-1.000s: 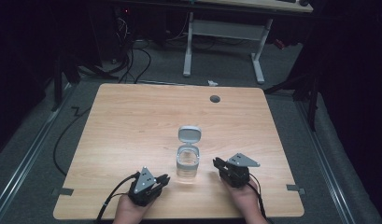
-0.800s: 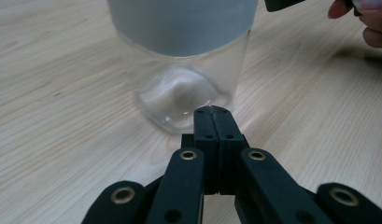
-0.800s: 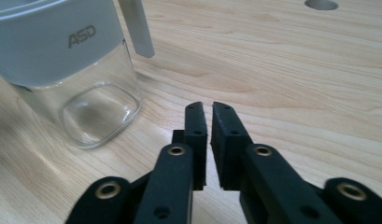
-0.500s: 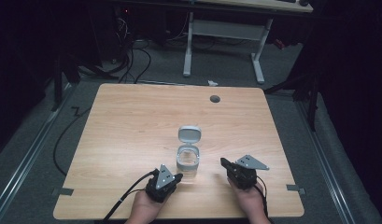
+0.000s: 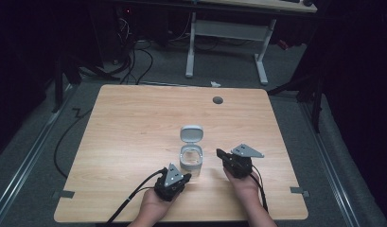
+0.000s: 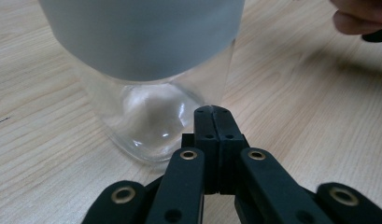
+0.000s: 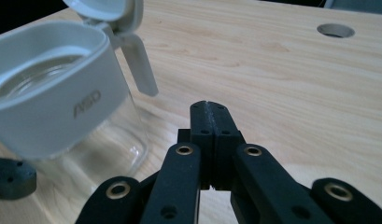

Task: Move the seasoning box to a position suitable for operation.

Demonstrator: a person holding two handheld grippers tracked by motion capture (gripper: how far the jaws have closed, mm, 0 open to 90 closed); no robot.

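A clear glass jar [image 5: 191,160] with a grey-white collar stands at the table's front middle, its flip lid [image 5: 191,134] tipped open at the back. My left gripper [image 5: 180,177] sits just left and in front of it, jaws shut and empty. In the left gripper view its tips [image 6: 213,112] almost touch the jar's glass base [image 6: 151,121]. My right gripper [image 5: 221,155] is a little to the jar's right, shut with nothing in it. In the right gripper view its tips [image 7: 207,108] point past the jar [image 7: 53,107] and the raised lid [image 7: 109,11].
The wooden table [image 5: 134,123] has a round cable hole [image 5: 217,100] near its far edge. A white desk frame [image 5: 224,28] and floor cables [image 5: 134,61] lie beyond it. The person's other hand [image 6: 361,21] is seen in the left gripper view.
My left gripper has slid right, up to the jar's front left. My right gripper has lifted a little and edged towards the jar. The jar has not moved.
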